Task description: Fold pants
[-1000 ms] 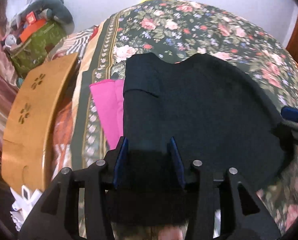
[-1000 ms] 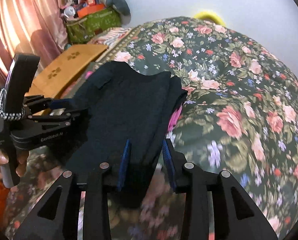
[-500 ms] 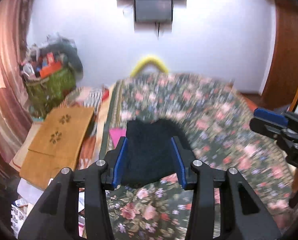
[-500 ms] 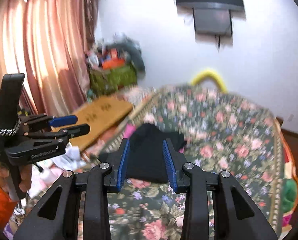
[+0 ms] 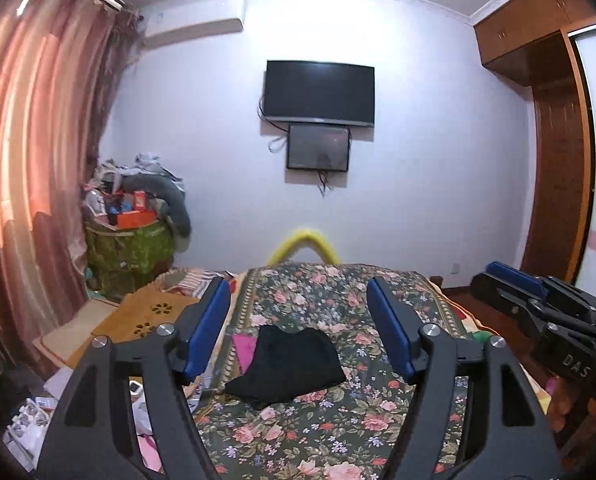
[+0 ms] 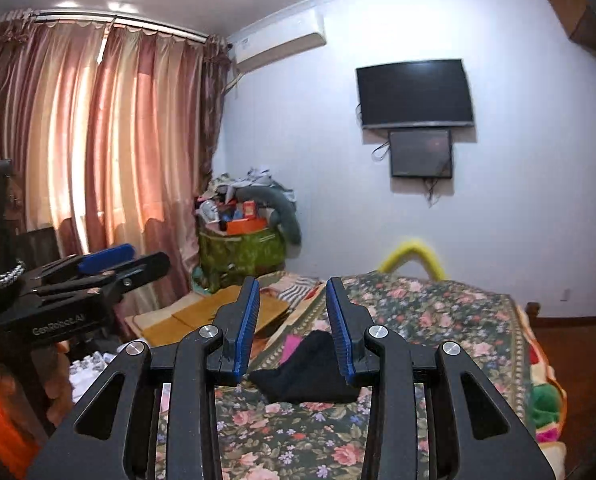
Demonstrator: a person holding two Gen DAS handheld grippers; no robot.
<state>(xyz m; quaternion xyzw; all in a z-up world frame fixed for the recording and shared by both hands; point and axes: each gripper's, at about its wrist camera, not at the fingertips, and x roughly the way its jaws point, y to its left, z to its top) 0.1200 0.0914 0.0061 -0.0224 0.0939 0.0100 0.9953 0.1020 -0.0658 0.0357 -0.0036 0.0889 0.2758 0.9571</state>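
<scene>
The dark pants [image 5: 287, 364] lie folded in a compact bundle on the floral bedspread [image 5: 338, 432], partly over a pink cloth [image 5: 243, 348]. They also show in the right wrist view [image 6: 306, 376]. My left gripper [image 5: 300, 328] is open and empty, held high and well back from the pants. My right gripper [image 6: 291, 326] is open and empty, also raised and back from the bed. The right gripper shows at the right edge of the left wrist view [image 5: 538, 300], and the left gripper shows at the left of the right wrist view [image 6: 97, 268].
A wooden board [image 5: 145, 316] lies left of the bed. A green basket [image 5: 129, 248] piled with things stands by the pink curtains [image 6: 97, 152]. A TV [image 5: 320, 94] hangs on the far wall. A wooden wardrobe [image 5: 558, 160] stands at the right.
Both grippers have let go of the pants, opened and pulled up and back from the bed. The pants now lie folded on the bedspread, far below the fingers.
</scene>
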